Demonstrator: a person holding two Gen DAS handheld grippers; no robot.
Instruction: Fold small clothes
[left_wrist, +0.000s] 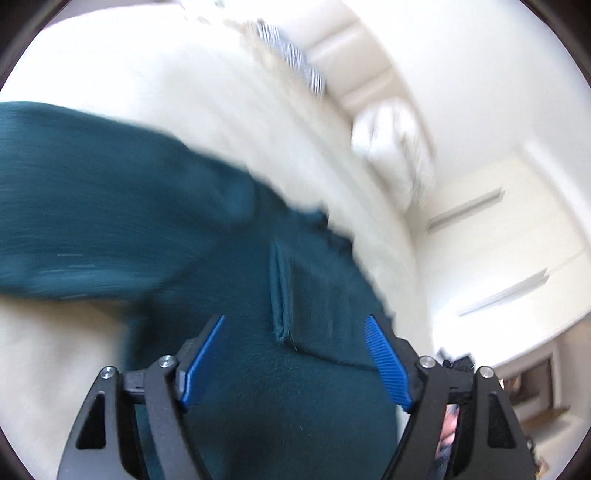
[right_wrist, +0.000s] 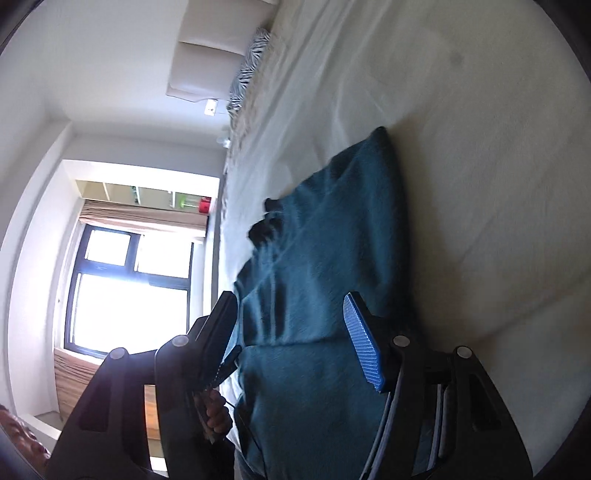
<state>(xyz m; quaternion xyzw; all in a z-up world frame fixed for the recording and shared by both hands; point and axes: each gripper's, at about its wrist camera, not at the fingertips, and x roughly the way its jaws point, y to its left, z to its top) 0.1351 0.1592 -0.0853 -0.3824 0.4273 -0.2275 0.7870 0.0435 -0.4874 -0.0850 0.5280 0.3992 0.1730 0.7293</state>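
With both the left gripper (left_wrist: 295, 362) and right gripper (right_wrist: 291, 336) spread and empty above the dark teal fleece garment (left_wrist: 155, 221) on the cream bedsheet (left_wrist: 155, 74), a fold seems just laid, and the next move calls for picking a fresh edge.

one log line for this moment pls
task: fold small clothes | left gripper: open, above teal garment | right gripper: open, nothing pinched | garment flat on white bed

No legible txt, labels, brands or nos. in either view.

open tool (left_wrist: 295, 363), blurred teal garment (left_wrist: 110, 206), perhaps trousers
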